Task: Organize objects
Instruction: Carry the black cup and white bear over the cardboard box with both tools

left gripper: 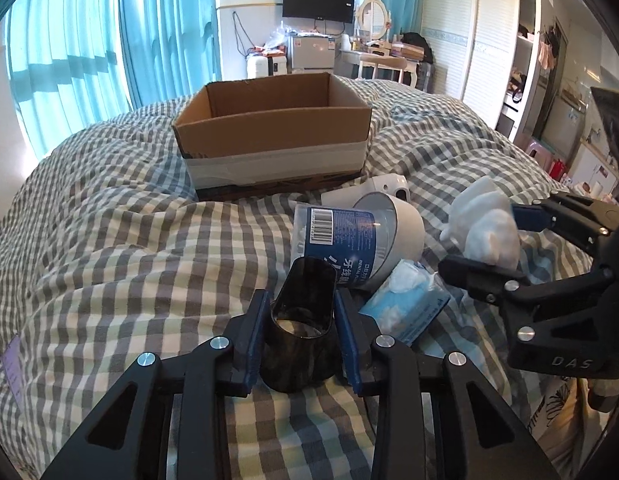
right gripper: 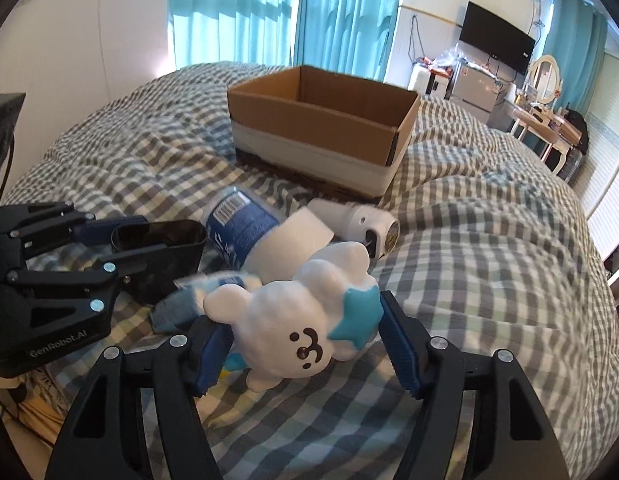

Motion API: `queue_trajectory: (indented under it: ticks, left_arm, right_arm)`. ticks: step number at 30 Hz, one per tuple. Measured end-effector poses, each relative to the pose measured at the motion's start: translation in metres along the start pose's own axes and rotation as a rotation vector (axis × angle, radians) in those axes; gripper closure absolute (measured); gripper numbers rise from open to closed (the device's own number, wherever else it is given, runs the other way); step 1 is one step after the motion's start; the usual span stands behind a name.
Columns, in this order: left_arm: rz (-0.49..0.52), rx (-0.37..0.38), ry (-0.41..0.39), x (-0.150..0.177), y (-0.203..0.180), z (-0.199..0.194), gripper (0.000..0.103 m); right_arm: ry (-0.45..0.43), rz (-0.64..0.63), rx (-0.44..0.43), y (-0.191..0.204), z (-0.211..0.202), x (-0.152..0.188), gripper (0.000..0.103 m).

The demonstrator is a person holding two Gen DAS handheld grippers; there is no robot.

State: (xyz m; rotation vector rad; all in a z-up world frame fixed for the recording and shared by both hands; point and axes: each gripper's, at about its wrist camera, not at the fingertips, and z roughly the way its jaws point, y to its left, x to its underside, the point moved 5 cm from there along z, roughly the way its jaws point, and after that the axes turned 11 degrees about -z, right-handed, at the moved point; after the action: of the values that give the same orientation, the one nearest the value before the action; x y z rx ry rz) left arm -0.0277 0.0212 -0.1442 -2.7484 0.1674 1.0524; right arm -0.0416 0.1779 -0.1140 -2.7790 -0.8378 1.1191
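Note:
My left gripper (left gripper: 299,320) is shut on a dark, glossy cup-shaped holder (left gripper: 301,332), just above the checked quilt; it also shows in the right wrist view (right gripper: 161,256). My right gripper (right gripper: 305,332) is shut on a white plush figure (right gripper: 309,320) with a blue star and a small face, seen from the left wrist view as a white lump (left gripper: 485,224). Beyond them lie a blue-labelled floss tub (left gripper: 341,236) on its side, a blue tissue pack (left gripper: 409,304) and a white instant camera (right gripper: 365,224). An open cardboard box (left gripper: 273,132) stands further back.
Everything lies on a bed with a rumpled grey-checked quilt (left gripper: 129,240). Teal curtains (left gripper: 109,40) hang behind on the left. A TV (left gripper: 317,0), a small fridge, a dressing table and a wardrobe (left gripper: 481,40) stand at the far wall.

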Motion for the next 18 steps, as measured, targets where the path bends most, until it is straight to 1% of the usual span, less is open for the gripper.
queue_trajectory:
  ticks: [6,10,18]
  left_arm:
    - [-0.025,-0.009,-0.031,-0.008,0.005,-0.016,0.071]
    - [-0.023,0.005,-0.059,-0.012,0.003,-0.029,0.072]
    - [-0.034,-0.006,-0.1,-0.032,0.005,-0.045,0.072]
  right_arm:
    - [-0.041,-0.013,0.014,0.003,-0.019,-0.011,0.035]
    - [-0.061,-0.016,0.022,0.005,-0.029,-0.016,0.035]
    - [-0.115,-0.021,0.035,0.006,-0.052,-0.028,0.035]
